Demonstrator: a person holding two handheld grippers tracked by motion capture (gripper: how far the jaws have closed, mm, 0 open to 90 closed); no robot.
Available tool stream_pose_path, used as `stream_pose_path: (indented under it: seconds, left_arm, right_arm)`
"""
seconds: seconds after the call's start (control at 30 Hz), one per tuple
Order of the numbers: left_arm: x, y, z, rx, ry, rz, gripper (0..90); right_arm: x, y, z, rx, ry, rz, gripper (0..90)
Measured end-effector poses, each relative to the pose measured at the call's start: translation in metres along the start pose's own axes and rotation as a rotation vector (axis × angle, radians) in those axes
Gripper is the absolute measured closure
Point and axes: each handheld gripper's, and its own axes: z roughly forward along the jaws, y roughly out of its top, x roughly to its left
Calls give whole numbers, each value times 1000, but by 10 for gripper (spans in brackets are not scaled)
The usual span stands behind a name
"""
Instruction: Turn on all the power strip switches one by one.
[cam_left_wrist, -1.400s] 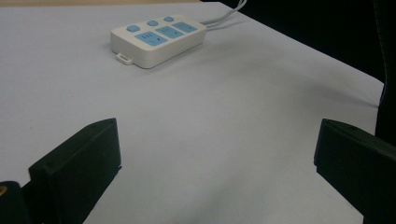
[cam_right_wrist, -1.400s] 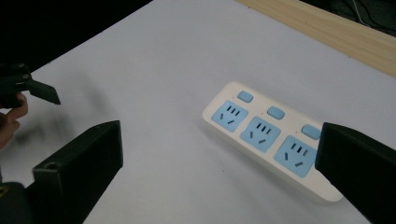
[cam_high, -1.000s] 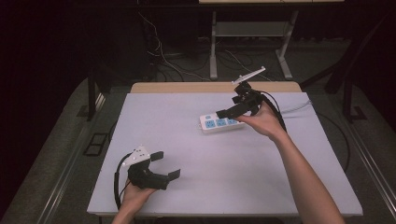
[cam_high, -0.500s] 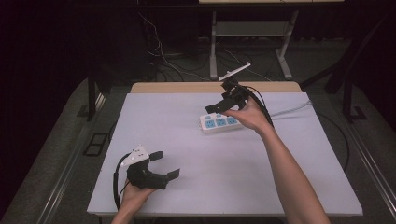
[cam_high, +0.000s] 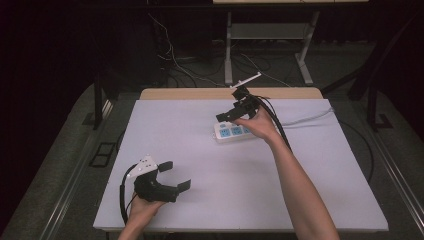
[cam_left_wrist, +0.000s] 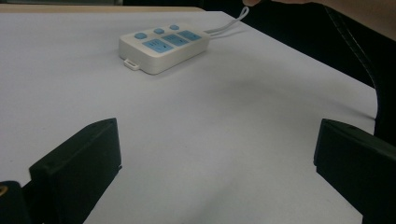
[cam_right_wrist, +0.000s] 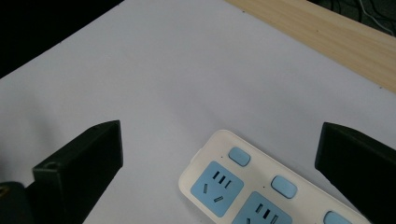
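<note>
Overhead, the white power strip (cam_high: 234, 131) with pale blue sockets lies toward the far side of the matte white table (cam_high: 200, 150); the right gripper (cam_high: 231, 115) hovers over it, jaws wide, while the left gripper (cam_high: 175, 175) rests near the front edge, jaws wide. From the left gripper view, the rounded strip (cam_left_wrist: 162, 45) sits well ahead, its cord (cam_left_wrist: 231, 21) trailing off. From the right gripper view, the smooth strip (cam_right_wrist: 261, 186) lies between the spread jaws, the wooden edge (cam_right_wrist: 327, 32) beyond.

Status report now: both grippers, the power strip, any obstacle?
Right gripper open, above power strip. Left gripper open, near table edge. Strip flat, untouched. Nothing in between.
</note>
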Motion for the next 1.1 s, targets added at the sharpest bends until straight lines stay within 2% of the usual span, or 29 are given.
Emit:
stream_pose_path:
  seconds: [0.3,0.33,0.37,0.4,0.43,0.47,0.6,0.77,1.1]
  left_arm:
    - [2,0,-2,-9,0,-10,0]
    - [2,0,-2,-9,0,-10,0]
    - [2,0,-2,-9,-1,-11,0]
    - [2,0,-2,-10,-1,-12,0]
    - [2,0,-2,-10,-2,-12,0]
    - [2,0,-2,-10,-2,-11,0]
    - [2,0,-2,-13,-2,-11,0]
    - [2,0,-2,-16,-3,-15,0]
    - [3,0,-3,-20,-5,-17,0]
  right_arm:
    - [-12,-4,13,-5,4,33,8]
    - [-13,-5,14,-6,3,33,37]
    - [-15,-6,14,-6,10,32,141]
    - [-15,-6,14,-8,9,27,186]
    - [-15,-6,15,0,-18,25,197]
    - [-15,-6,16,6,-28,25,247]
    - [-17,-8,20,18,-17,26,426]
    - [-17,-11,26,30,-20,29,575]
    - [-19,-14,36,37,13,43,857]
